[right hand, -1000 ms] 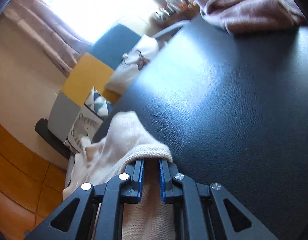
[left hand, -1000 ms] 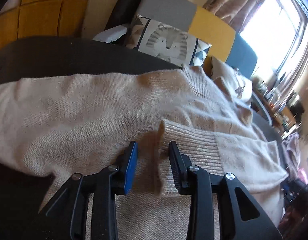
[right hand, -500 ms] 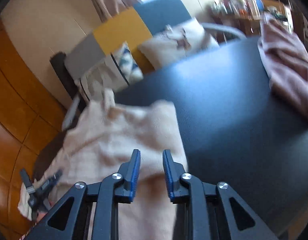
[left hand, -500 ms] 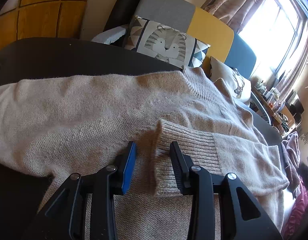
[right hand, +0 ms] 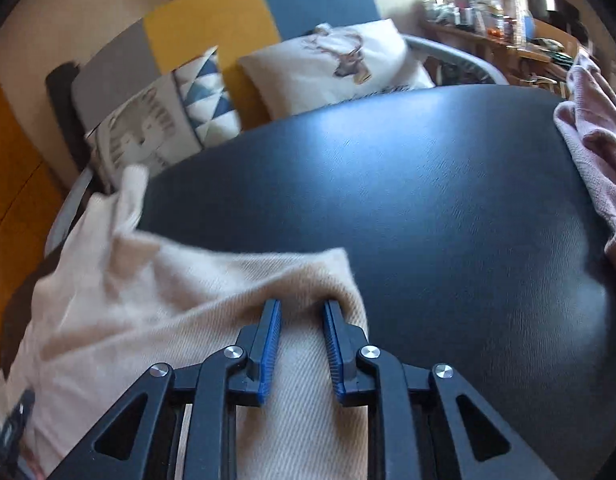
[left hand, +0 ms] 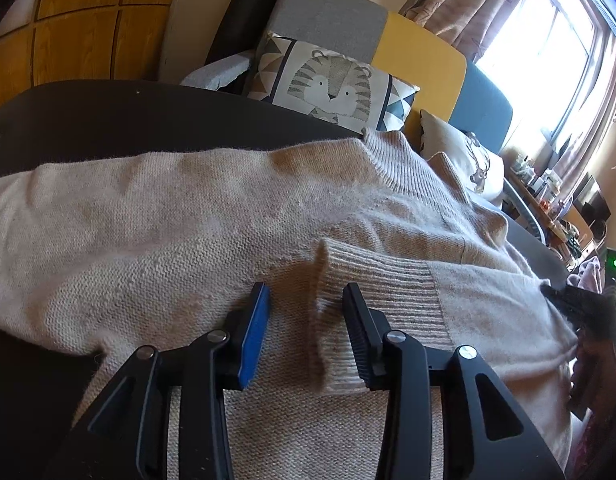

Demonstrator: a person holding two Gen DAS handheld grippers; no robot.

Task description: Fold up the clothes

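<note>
My left gripper (left hand: 304, 304) hangs over the sweater (left hand: 188, 220), which lies spread on the dark table (left hand: 108, 120), one sleeve folded across the body. Its jaws stand apart astride the ribbed cuff (left hand: 371, 280), pinching nothing that I can see. Further right, my right gripper (right hand: 302, 312) sits at the sweater's (right hand: 148, 300) edge with knit between the pads; the jaws are closing, though I see no pinch yet. The knit looks soft, light and floppy, fuzzy rather than slippery, so I judge it will sag and stretch if dragged. I would take it by the firmer ribbing or a doubled edge. A pink cloth (right hand: 591, 140) lies at the far right.
</note>
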